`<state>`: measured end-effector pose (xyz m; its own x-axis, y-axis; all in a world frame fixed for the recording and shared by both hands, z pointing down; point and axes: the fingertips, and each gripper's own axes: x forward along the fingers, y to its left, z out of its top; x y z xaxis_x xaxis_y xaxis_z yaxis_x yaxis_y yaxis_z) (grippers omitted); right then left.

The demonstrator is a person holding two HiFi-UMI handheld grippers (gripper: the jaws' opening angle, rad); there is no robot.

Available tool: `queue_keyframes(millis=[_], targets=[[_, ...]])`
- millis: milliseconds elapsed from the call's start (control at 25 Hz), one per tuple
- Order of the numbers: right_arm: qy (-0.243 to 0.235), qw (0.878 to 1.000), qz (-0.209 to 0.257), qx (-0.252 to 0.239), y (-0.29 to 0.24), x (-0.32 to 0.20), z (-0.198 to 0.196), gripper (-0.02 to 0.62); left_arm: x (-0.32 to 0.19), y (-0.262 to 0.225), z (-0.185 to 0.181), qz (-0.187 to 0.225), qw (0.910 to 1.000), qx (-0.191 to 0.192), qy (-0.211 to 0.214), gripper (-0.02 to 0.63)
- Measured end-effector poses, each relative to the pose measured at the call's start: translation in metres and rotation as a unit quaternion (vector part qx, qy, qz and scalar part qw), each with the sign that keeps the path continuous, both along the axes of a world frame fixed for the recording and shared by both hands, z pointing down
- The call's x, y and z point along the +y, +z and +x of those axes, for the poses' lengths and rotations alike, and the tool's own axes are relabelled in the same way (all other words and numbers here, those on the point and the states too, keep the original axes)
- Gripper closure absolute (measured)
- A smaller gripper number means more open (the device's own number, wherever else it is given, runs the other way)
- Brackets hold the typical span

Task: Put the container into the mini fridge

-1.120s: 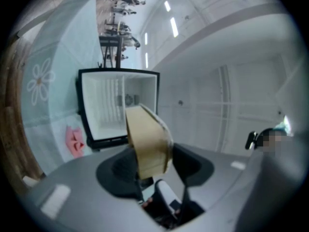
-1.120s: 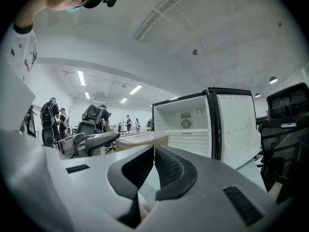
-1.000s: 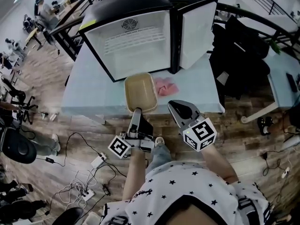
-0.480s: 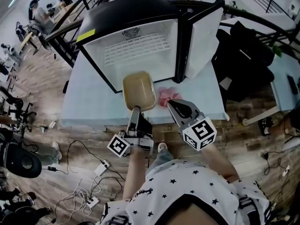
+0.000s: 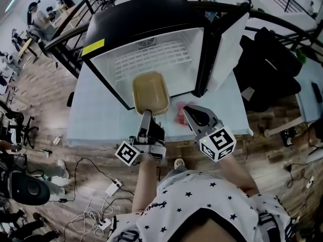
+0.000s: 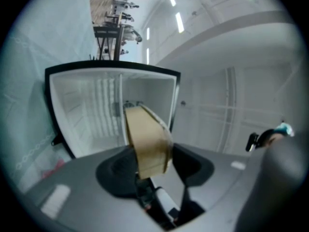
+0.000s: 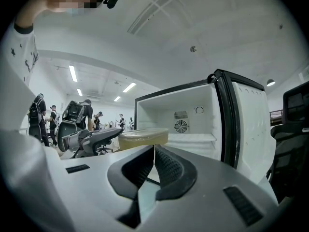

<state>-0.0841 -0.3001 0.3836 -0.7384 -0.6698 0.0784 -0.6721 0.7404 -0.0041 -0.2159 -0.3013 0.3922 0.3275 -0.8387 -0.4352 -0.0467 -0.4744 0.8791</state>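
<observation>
Tan empty container [image 5: 150,92] pinched by left tool [image 5: 146,115], before open mini fridge [image 5: 151,21], right tool [image 5: 192,113] closed

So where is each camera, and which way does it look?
Head view: on the person's head, looking steeply down at left gripper, right gripper and starred shirt.
Left gripper view: on the left gripper, facing the mini fridge past jaws clamping the container.
Right gripper view: on the right gripper, facing the fridge over shut jaws.
Shared: all show container and fridge.
</observation>
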Motion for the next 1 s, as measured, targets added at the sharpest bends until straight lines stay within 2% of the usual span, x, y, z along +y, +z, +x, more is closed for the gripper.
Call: queue_keyframes(millis=[600, 1000], targets=[[0.017, 1.0, -0.006, 0.012, 0.01, -0.053, -0.021, 0.574, -0.069, 0.0, -0.022, -0.003, 0.9998, 0.002, 0.017, 0.388], [0.015, 1.0, -0.012, 0.018, 0.016, -0.076, -0.037, 0.574, -0.114, -0.002, -0.034, -0.017, 0.9999, 0.0, -0.001, 0.387]])
